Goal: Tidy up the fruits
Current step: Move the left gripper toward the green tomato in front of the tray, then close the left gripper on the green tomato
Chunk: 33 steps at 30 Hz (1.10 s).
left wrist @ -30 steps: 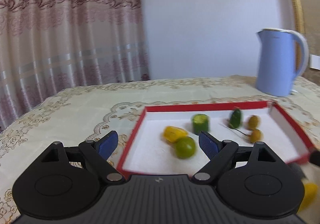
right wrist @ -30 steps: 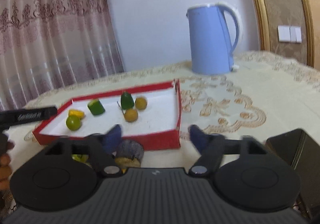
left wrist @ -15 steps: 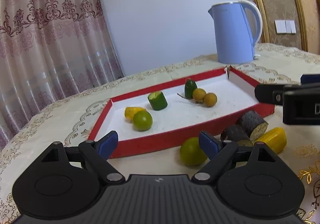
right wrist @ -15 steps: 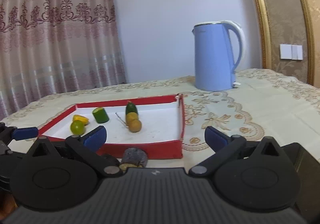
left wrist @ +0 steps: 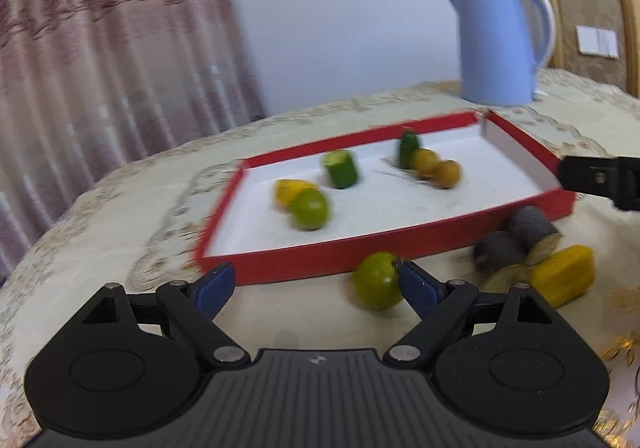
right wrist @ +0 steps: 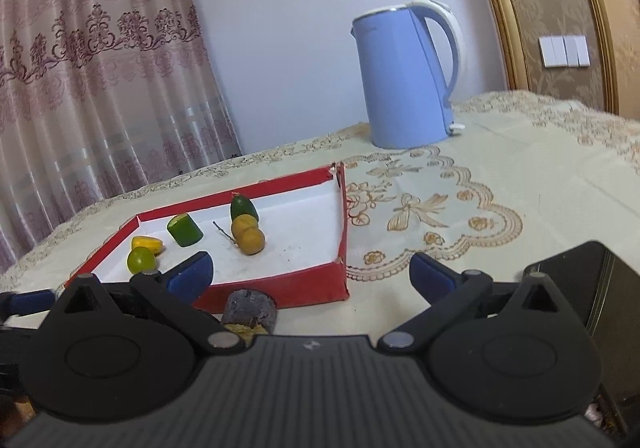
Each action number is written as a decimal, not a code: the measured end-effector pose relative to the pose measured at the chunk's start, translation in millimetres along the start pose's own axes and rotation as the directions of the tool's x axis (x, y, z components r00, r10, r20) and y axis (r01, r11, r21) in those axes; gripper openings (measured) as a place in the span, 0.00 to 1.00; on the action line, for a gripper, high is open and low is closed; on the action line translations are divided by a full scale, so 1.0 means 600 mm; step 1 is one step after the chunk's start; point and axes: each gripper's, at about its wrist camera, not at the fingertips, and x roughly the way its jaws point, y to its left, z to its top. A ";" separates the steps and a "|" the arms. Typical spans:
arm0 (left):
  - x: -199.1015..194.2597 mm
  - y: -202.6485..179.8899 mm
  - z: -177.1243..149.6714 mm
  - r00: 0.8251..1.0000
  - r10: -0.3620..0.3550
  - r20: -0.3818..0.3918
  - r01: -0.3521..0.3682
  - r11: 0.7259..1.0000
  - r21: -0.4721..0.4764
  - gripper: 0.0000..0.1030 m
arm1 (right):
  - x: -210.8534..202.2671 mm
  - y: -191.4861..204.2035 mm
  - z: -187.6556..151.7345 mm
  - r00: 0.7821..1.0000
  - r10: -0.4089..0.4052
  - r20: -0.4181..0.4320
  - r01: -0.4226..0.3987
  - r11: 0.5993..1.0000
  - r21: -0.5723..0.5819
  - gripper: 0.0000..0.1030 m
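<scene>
My left gripper point(left wrist: 316, 284) is open, low over the tablecloth in front of the red tray point(left wrist: 320, 260). A green lime point(left wrist: 378, 280) lies on the cloth just inside its right fingertip, and the left pad is well clear of it. In the tray lie another lime point(left wrist: 310, 208), a yellow piece point(left wrist: 288, 188), a cucumber chunk point(left wrist: 342, 168), a green pepper point(left wrist: 408, 148) and two longans point(left wrist: 436, 168). Two eggplant pieces point(left wrist: 516, 236) and a yellow piece point(left wrist: 564, 276) lie outside it. My right gripper point(right wrist: 311, 272) is wide open and holds nothing, just above an eggplant piece point(right wrist: 250, 308).
A blue kettle point(right wrist: 404, 76) stands at the back of the table. A black box-like object point(right wrist: 580, 288) sits by my right gripper's right finger. Bare embroidered tablecloth point(right wrist: 460, 216) stretches right of the tray. A curtain hangs behind on the left.
My left gripper has swung round to the tray's near side and sunk toward the lime on the cloth. The right jaws have spread wider, with the eggplant piece left on the table.
</scene>
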 end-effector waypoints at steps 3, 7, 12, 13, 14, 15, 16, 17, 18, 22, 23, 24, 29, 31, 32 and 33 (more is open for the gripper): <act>-0.003 0.035 -0.004 0.999 -0.049 -0.021 0.048 0.998 -0.049 0.87 | 0.005 -0.005 0.000 1.000 0.004 -0.014 -0.003 1.000 0.019 1.00; 0.000 0.031 0.003 0.993 -0.116 -0.016 0.115 0.991 -0.072 0.87 | 0.004 -0.005 -0.001 1.000 0.009 -0.011 -0.009 1.000 0.021 1.00; 0.004 -0.011 0.005 0.990 -0.138 -0.011 0.138 0.990 -0.006 0.87 | 0.006 -0.009 -0.001 1.000 0.015 -0.021 -0.014 0.999 0.036 1.00; 0.006 -0.016 0.005 0.991 -0.136 -0.012 0.136 0.991 -0.001 0.87 | 0.006 -0.011 0.000 1.000 0.015 -0.021 -0.014 0.999 0.043 1.00; 0.011 -0.018 0.007 0.991 -0.129 -0.020 0.129 0.992 -0.002 0.87 | 0.007 -0.012 0.000 1.000 0.016 -0.024 -0.015 0.999 0.048 1.00; 0.018 -0.020 0.009 0.993 -0.116 -0.033 0.116 0.993 -0.007 0.87 | 0.008 -0.013 0.000 1.000 0.017 -0.027 -0.015 0.999 0.051 1.00; 0.028 -0.020 0.010 0.994 -0.101 -0.051 0.101 0.995 -0.015 0.87 | 0.008 -0.014 0.000 0.999 0.018 -0.027 -0.016 0.998 0.054 1.00; 0.035 -0.019 0.011 0.993 -0.095 -0.066 0.094 0.995 -0.022 0.87 | 0.008 -0.014 0.000 1.000 0.018 -0.026 -0.017 0.998 0.055 1.00; 0.042 -0.018 0.011 0.992 -0.093 -0.080 0.090 0.995 -0.032 0.87 | 0.008 -0.015 0.000 1.000 0.019 -0.025 -0.017 0.998 0.056 1.00; 0.055 -0.010 0.011 0.987 -0.117 -0.111 0.109 0.991 -0.080 0.87 | 0.010 -0.016 -0.001 0.999 0.017 -0.034 -0.015 0.998 0.063 1.00; 0.056 -0.008 0.011 0.986 -0.125 -0.113 0.115 0.989 -0.090 0.87 | 0.010 -0.016 -0.001 0.999 0.017 -0.037 -0.015 0.998 0.064 1.00; 0.058 -0.007 0.011 0.985 -0.131 -0.113 0.120 0.988 -0.099 0.87 | 0.011 -0.016 -0.001 0.999 0.017 -0.040 -0.014 0.998 0.066 1.00; 0.060 -0.006 0.011 0.977 -0.177 -0.116 0.163 0.979 -0.121 0.64 | 0.014 -0.019 -0.001 0.998 0.017 -0.054 -0.013 0.997 0.076 1.00; 0.062 -0.005 0.010 0.972 -0.201 -0.123 0.184 0.974 -0.131 0.48 | 0.016 -0.019 -0.001 0.998 0.017 -0.059 -0.013 0.997 0.076 1.00; 0.061 -0.005 0.010 0.971 -0.206 -0.123 0.190 0.973 -0.132 0.44 | 0.016 -0.019 -0.001 0.998 0.016 -0.058 -0.012 0.997 0.076 1.00; 0.059 -0.004 0.011 0.969 -0.216 -0.122 0.200 0.971 -0.134 0.36 | 0.015 -0.019 -0.001 0.998 0.016 -0.056 -0.012 0.997 0.076 1.00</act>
